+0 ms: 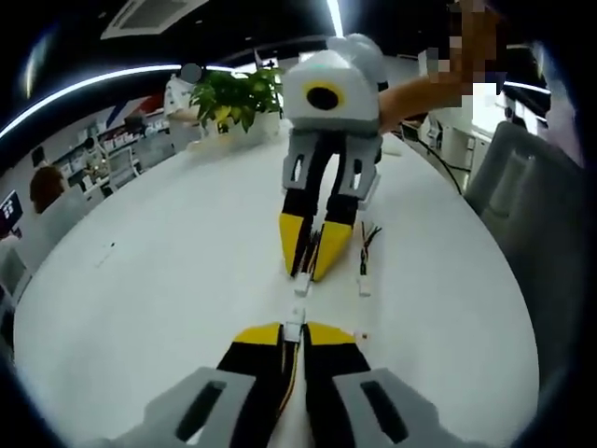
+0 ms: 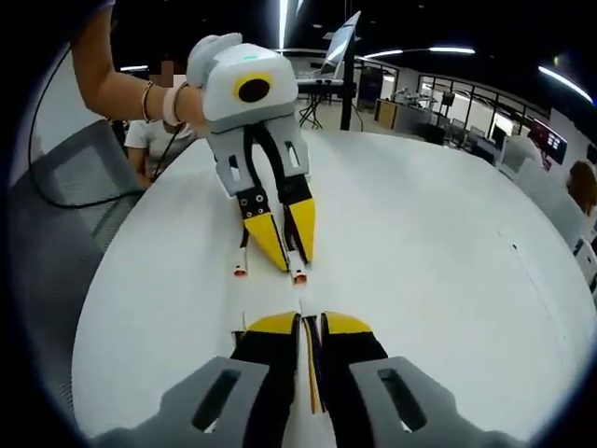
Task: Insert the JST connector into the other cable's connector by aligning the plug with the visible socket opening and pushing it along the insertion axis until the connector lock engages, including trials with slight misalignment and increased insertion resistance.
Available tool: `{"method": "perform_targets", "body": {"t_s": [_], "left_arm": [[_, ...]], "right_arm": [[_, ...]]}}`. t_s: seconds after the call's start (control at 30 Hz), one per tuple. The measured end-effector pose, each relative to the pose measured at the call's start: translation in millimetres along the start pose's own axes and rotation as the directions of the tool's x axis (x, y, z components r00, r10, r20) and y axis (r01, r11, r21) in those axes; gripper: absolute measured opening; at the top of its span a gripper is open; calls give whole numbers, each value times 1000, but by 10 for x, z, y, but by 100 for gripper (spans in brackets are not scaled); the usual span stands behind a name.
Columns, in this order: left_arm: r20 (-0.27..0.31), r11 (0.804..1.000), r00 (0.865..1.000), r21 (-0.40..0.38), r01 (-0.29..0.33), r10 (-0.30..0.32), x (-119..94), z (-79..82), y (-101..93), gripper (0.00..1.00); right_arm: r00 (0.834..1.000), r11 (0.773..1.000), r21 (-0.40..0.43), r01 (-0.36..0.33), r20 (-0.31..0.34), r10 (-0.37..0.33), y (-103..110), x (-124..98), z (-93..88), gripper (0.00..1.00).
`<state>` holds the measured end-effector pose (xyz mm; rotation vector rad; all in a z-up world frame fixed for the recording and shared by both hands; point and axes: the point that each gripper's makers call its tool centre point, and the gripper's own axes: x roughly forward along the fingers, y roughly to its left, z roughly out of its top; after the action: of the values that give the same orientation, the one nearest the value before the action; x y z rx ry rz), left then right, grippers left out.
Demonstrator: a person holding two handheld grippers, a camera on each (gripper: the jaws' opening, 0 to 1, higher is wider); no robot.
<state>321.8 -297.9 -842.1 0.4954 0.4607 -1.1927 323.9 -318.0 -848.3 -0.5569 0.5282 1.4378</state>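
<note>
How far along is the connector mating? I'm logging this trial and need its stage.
Done: each yellow-tipped gripper is shut on its cable, the left gripper holding a small white connector, the right gripper holding the other white connector. In hand: the two connectors face each other tip to tip over the white round table, with a small gap. Left: closing that gap and pushing until the lock engages.

Two small white JST connectors face each other end to end just above the white desk point(image 1: 140, 280), one connector point(image 1: 295, 329) close to the other cable's connector point(image 1: 301, 288), apart.
</note>
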Motion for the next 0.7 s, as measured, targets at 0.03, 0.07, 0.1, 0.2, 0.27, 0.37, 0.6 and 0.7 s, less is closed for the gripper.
{"method": "perform_targets", "body": {"t_s": [0.03, 0.07, 0.1, 0.2, 0.27, 0.37, 0.6, 0.7], "left_arm": [[-3, 1000, 1000, 2, 2, -2, 2, -9, -3, 1], [4, 1000, 1000, -2, 5, -5, 5, 0, -4, 1], [4, 1000, 1000, -4, 7, -7, 5, -4, -5, 1], [8, 1000, 1000, -1, 6, -6, 14, -2, 7, 1], [10, 1000, 1000, 1, 3, -3, 17, 0, 21, 1], [14, 1000, 1000, 6, 9, -9, 24, 10, 12, 0], [20, 1000, 999, -13, 26, -26, 22, 12, -15, 0], [27, 999, 999, -33, 36, -35, 24, 18, -29, 0]], "right_arm": [[1000, 1000, -1, -1, -1, 1, 0, 2, -4, 5], [1000, 1000, -1, -2, -3, 2, -2, 5, -9, 5], [1000, 1000, 0, -2, -4, 2, -5, 8, -15, 5], [1000, 1000, 3, -4, -5, 4, -4, 12, -24, 5], [1000, 1000, 10, -7, -3, 7, 2, 14, -25, 5], [1000, 1000, 12, -12, 0, 12, 3, 10, -27, 5], [1000, 1000, 3, -24, 5, 24, 31, 3, -11, 4], [1000, 1000, 3, -27, 9, 26, 29, 0, -5, 4]]}}
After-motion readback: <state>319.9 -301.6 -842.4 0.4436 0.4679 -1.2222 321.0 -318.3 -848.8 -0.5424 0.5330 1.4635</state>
